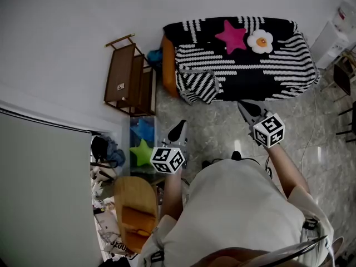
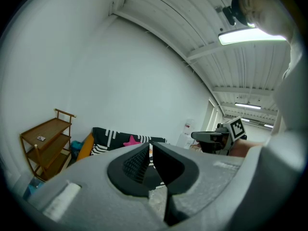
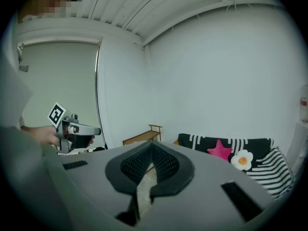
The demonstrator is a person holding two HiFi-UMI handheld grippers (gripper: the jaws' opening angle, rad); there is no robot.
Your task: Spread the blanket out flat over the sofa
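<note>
A black-and-white striped blanket lies over the sofa, whose orange side shows at the left end. One blanket corner hangs rumpled over the front left. A pink star cushion and a fried-egg cushion rest on the back. My left gripper is held over the floor, well short of the sofa, shut and empty. My right gripper hovers just before the sofa's front edge, also shut with nothing in it. The left gripper view shows shut jaws with the blanket far ahead; the right gripper view shows shut jaws.
A brown wooden shelf stands against the wall left of the sofa. A clear bin of toys and a wooden stool sit beside my left arm. A white appliance and dark chairs stand at the right.
</note>
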